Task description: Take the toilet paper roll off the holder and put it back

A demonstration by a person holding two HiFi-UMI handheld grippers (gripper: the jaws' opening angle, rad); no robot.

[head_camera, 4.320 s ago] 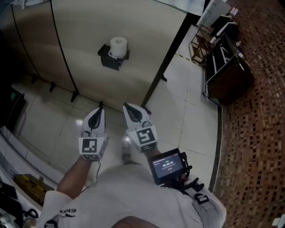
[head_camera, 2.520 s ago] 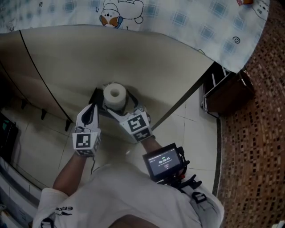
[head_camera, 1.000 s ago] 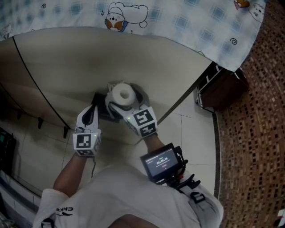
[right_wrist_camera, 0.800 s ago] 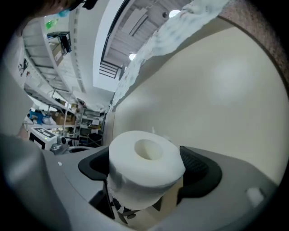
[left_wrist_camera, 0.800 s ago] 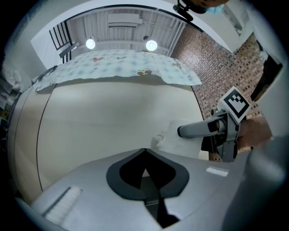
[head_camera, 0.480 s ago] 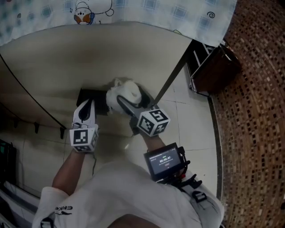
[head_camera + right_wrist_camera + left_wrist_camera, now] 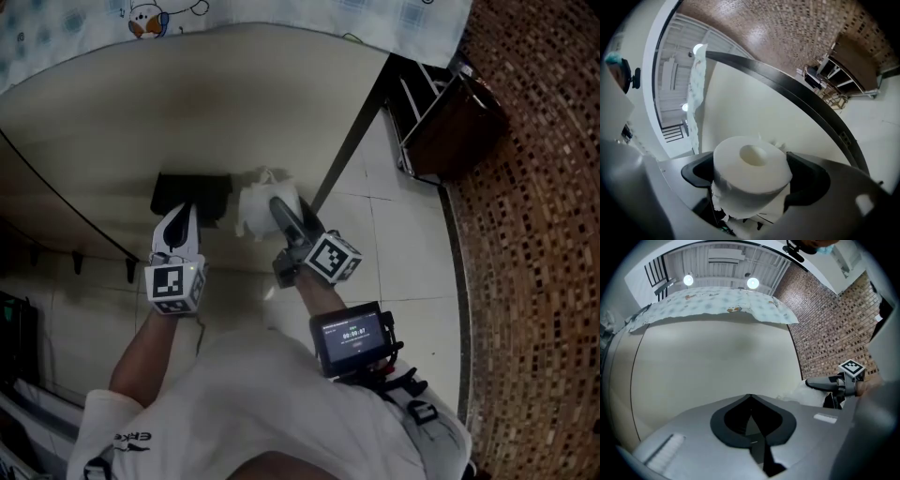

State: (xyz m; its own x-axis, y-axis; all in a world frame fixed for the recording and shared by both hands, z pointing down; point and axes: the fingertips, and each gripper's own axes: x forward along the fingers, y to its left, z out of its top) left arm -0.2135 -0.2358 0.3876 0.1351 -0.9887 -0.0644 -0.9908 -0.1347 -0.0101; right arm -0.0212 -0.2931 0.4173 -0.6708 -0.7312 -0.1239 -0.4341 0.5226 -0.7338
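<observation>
Right gripper (image 7: 753,180) fingers clamp the toilet paper roll (image 7: 253,208); left gripper (image 7: 750,399) fingers closed, empty.

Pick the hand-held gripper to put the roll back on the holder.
Right. The right hand-held gripper grips the roll, just beside the black holder. The left hand-held gripper is shut and empty, so it would need a handover first.

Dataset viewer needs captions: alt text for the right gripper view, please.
A white toilet paper roll is clamped between the jaws of the right hand-held gripper, its hollow core end showing and ragged paper hanging below. Behind it stand a beige partition wall and a dark frame bar running diagonally.
</observation>
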